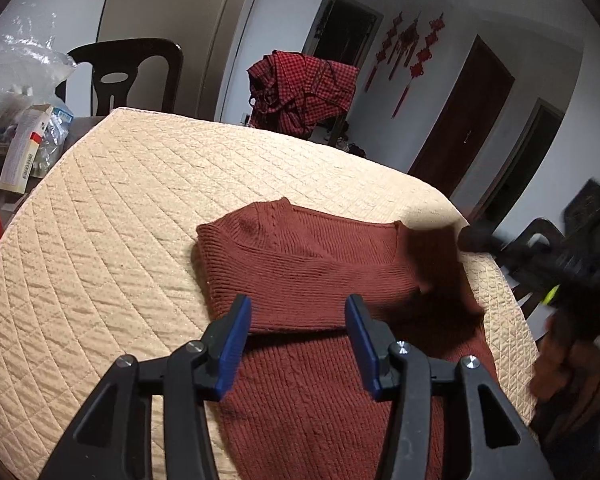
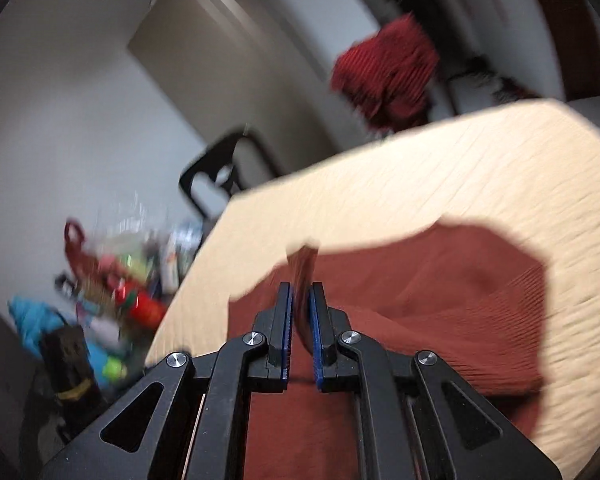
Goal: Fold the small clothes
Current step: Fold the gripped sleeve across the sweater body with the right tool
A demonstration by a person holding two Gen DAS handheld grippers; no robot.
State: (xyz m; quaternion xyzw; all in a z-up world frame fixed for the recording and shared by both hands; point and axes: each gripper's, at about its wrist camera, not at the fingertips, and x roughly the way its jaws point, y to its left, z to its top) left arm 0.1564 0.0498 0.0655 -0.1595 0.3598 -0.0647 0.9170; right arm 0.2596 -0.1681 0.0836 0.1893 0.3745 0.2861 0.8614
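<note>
A rust-red knit sweater lies partly folded on the cream quilted table cover. My left gripper hovers open just above the sweater's folded edge, its blue pads apart with nothing pinched between them. In the right wrist view, which is motion-blurred, my right gripper is shut on a raised fold of the sweater. In the left wrist view that lifted part shows as a dark blur at the sweater's right side, with the right gripper's body smeared beyond it.
Boxes and a plastic bag crowd the table's left edge. A dark chair stands behind the table, and a red checked cloth hangs over another. A further chair sits off the right edge.
</note>
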